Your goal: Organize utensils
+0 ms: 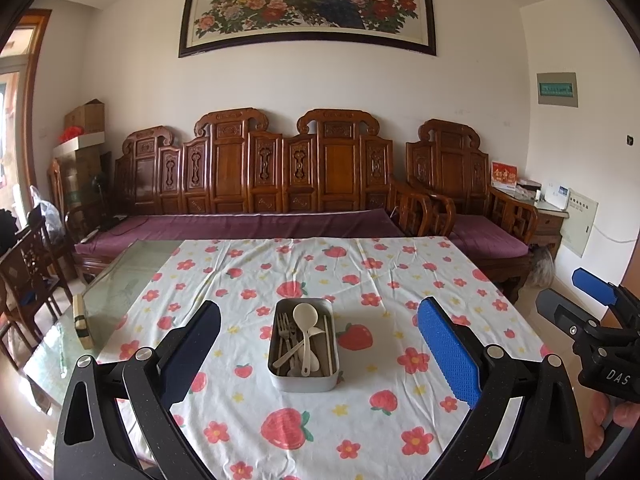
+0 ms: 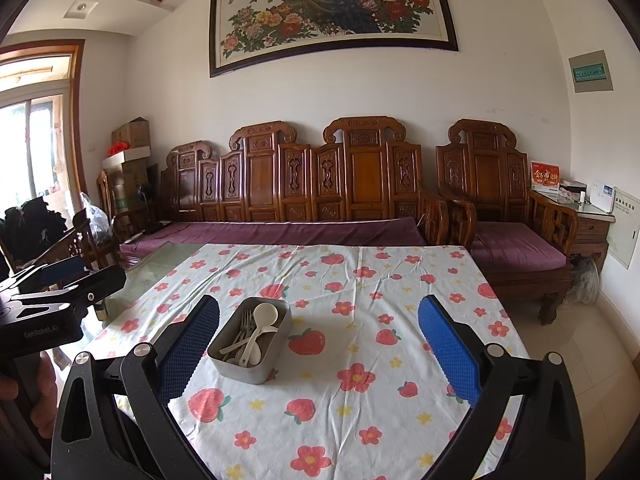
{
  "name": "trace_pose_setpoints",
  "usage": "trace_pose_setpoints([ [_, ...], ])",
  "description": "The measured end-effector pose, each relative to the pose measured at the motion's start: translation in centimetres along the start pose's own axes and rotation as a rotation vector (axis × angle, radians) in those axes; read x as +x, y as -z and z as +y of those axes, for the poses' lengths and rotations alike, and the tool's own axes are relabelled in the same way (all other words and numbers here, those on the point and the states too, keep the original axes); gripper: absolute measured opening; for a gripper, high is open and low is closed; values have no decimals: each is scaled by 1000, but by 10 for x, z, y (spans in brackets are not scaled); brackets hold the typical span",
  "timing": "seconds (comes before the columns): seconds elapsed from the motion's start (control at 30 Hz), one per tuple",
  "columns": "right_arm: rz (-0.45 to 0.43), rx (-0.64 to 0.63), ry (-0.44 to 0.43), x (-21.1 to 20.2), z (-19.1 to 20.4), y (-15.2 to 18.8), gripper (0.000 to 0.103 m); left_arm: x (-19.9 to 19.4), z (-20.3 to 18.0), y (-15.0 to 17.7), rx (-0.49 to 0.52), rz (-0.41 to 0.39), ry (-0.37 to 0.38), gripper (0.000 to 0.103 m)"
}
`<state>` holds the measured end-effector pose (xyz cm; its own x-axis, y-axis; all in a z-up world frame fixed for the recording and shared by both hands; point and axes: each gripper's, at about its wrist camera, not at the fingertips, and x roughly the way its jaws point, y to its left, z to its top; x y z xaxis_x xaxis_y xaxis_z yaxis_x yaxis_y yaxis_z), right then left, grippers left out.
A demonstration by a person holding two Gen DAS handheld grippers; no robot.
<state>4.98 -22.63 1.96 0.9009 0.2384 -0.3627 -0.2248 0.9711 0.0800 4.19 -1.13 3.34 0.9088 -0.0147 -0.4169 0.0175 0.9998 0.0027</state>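
Metal tin (image 1: pixel 304 376) of utensils at the middle of a cloth-covered bench (image 1: pixel 120 292), flanked by two empty grippers.

Heaped inside the tin — metal forks (image 1: pixel 285 330), a cream ladle (image 1: pixel 306 334), a cream spoon (image 1: pixel 291 354) and a pair of chopsticks (image 1: pixel 329 344) along its right wall. Spread under the tin, a white tablecloth (image 1: pixel 400 280) printed with strawberries and flowers. Held above the near edge, short of the tin: left gripper (image 1: pixel 320 350) and right gripper (image 2: pixel 320 348), jaws of both wide apart, gripping nothing. Behind the tin, past the bench — a carved wooden sofa (image 1: pixel 256 176) with purple cushions.
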Motion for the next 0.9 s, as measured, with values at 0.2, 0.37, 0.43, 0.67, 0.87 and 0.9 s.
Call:
trace_pose_setpoints([
  [0.2, 1, 0, -1, 0, -1, 0, 100, 0, -1, 0, 2, 2, -1, 95],
  [0.37, 2, 0, -2, 0, -1, 0, 100, -1, -1, -1, -2, 0, -2, 95],
  [0.43, 2, 0, -2, 0, -1, 0, 100, -2, 0, -1, -6, -2, 0, 95],
  [0.67, 3, 1, -2, 0, -1, 1, 100, -3, -1, -1, -7, -2, -2, 95],
  [0.87, 3, 3, -3, -1, -2, 0, 100, -3, -1, -1, -6, -2, -1, 95],
  [0.9, 3, 1, -2, 0, -1, 0, 100, -3, -1, -1, -7, -2, -1, 95],
])
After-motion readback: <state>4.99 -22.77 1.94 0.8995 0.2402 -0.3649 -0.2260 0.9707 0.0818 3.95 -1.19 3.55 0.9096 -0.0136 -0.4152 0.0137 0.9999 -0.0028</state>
